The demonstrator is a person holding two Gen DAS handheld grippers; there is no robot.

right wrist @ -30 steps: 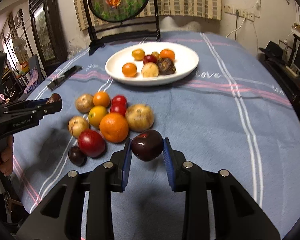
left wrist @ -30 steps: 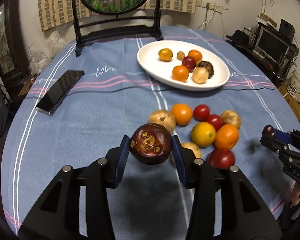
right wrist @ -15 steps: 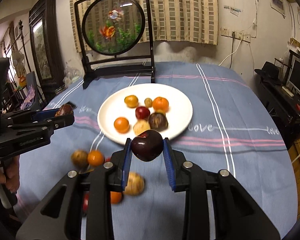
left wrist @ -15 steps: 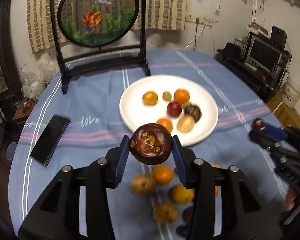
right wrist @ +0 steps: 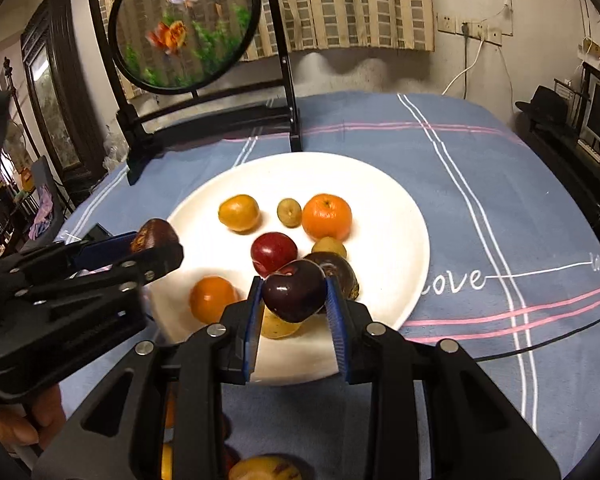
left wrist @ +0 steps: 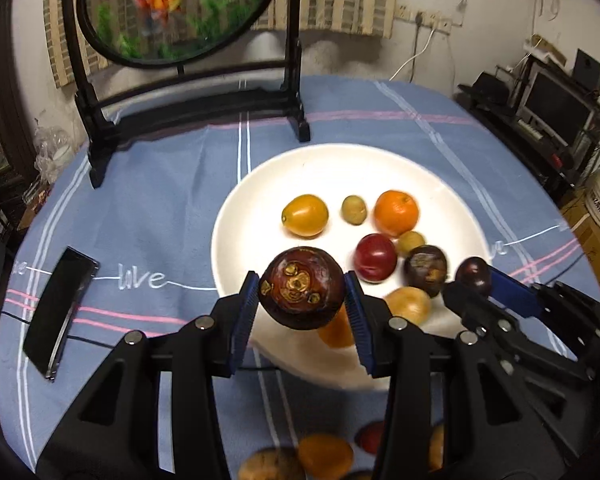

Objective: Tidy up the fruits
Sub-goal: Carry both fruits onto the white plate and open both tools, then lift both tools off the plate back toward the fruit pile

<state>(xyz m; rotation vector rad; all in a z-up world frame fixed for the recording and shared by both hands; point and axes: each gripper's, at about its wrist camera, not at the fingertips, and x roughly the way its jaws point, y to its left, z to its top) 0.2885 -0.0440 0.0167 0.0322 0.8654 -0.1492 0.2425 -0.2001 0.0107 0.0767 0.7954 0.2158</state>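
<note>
**Both claws carry fruit over the plate**

The left claw (left wrist: 302, 306) is clamped on a brown mangosteen (left wrist: 301, 288); the right claw (right wrist: 296, 304) grips a dark plum (right wrist: 295, 290). Both hang above the white plate (right wrist: 396, 216) on the table (right wrist: 480, 208).

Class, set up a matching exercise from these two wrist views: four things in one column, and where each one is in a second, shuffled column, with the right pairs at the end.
Things:
1. brown mangosteen
2. dark plum
3. mandarin
4. phone

Places:
A. lying on the blue tablecloth, left of the white plate
B. held between the fingers of the right gripper
C. resting on the white plate, toward its far side
D. held between the fingers of the left gripper

Pairs: 1-D, 2-B, 3-C, 4-A
</note>
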